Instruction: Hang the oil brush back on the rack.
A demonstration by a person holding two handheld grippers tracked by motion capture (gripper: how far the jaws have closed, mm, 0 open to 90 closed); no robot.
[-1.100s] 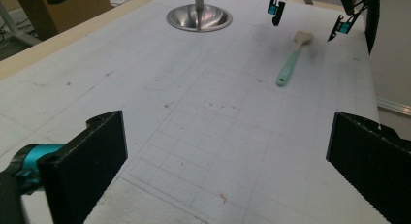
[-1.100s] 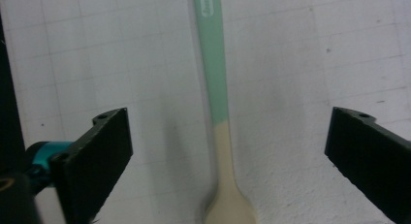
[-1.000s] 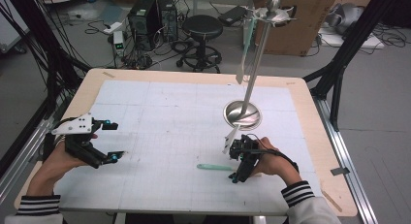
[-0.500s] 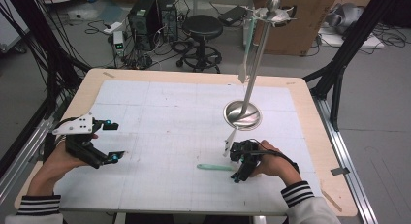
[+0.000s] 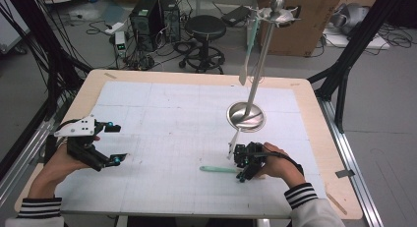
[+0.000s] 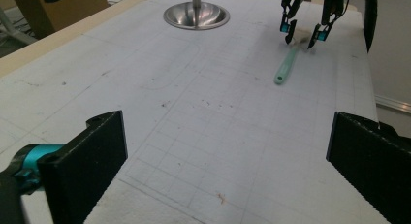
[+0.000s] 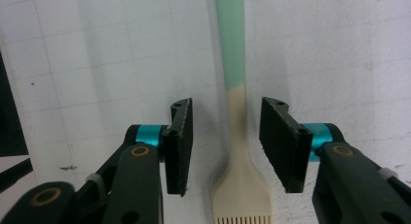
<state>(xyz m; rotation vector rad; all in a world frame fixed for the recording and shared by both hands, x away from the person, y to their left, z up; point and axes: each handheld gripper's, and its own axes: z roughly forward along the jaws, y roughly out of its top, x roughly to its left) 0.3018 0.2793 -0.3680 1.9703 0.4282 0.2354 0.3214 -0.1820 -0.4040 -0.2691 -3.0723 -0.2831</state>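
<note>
Mint-and-cream brush (image 7: 236,136): lying flat on the white gridded mat (image 5: 172,133), near the person's edge of the table (image 5: 88,87), its mint handle pointing toward the left gripper and its cream comb end under the right gripper.
Right gripper (image 5: 242,164): hanging over the brush, tips down; its jaws have just been closing and are standing either side of the cream neck, with a gap showing on each side, so the pads are not yet pressing.
Left gripper (image 5: 115,144): resting at the mat's left side, well apart from the brush, jaws spread wide with nothing between them.
Steel stand (image 5: 246,115): standing just beyond the right gripper, its round base on the mat and its rod rising to a hooked top.
Hung utensil (image 5: 250,45): dangling from the stand's top beside the rod.
</note>
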